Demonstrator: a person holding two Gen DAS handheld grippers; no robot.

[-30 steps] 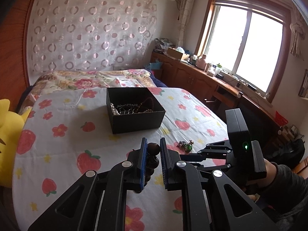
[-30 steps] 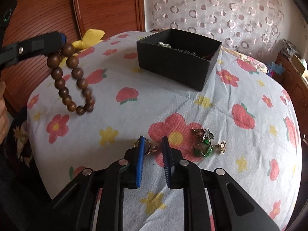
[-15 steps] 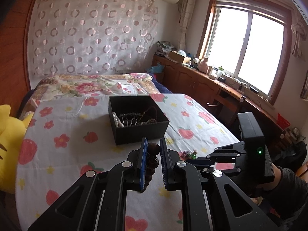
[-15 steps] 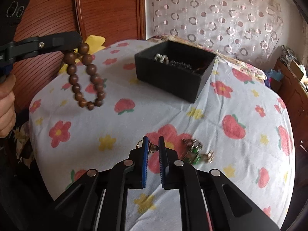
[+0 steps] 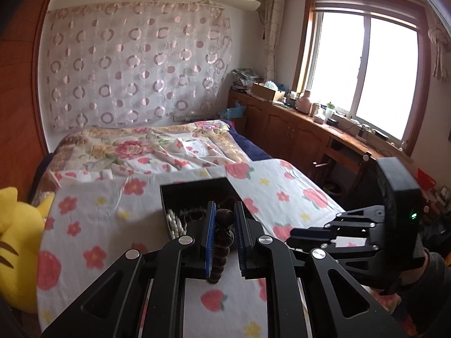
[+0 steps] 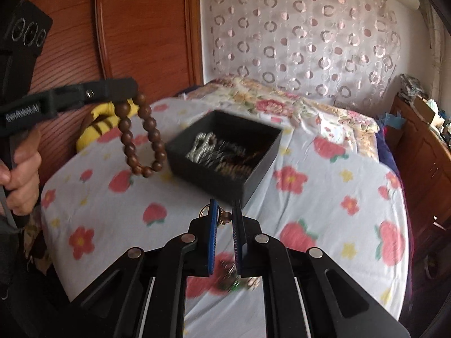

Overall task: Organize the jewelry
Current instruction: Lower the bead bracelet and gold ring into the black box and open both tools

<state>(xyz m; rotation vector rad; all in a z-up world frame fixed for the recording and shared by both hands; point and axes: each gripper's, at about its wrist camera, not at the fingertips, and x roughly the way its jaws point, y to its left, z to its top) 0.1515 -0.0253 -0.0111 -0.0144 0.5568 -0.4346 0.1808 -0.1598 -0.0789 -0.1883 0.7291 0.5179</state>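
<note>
My left gripper (image 5: 224,211) is shut on a brown wooden bead bracelet (image 5: 221,242), which hangs from its fingers; the right wrist view shows the bracelet (image 6: 141,138) dangling in the air left of the box. The black jewelry box (image 6: 225,152) sits open on the bed with pearls and chains inside; it also shows in the left wrist view (image 5: 194,194). My right gripper (image 6: 224,211) is shut on a small gold jewelry piece (image 6: 222,215), lifted above the sheet. A green and gold jewelry piece (image 6: 234,283) lies blurred on the sheet below my right gripper.
The bed carries a white sheet (image 6: 324,197) with strawberry and flower prints. A yellow plush toy (image 5: 14,242) lies at the bed's left edge. A wooden headboard panel (image 6: 141,42) stands at the left, a wooden counter (image 5: 310,129) under the window at the right.
Both grippers have risen and moved toward the box. The right gripper closed on the gold piece and lifted it off the sheet. The bracelet now hangs close beside the box.
</note>
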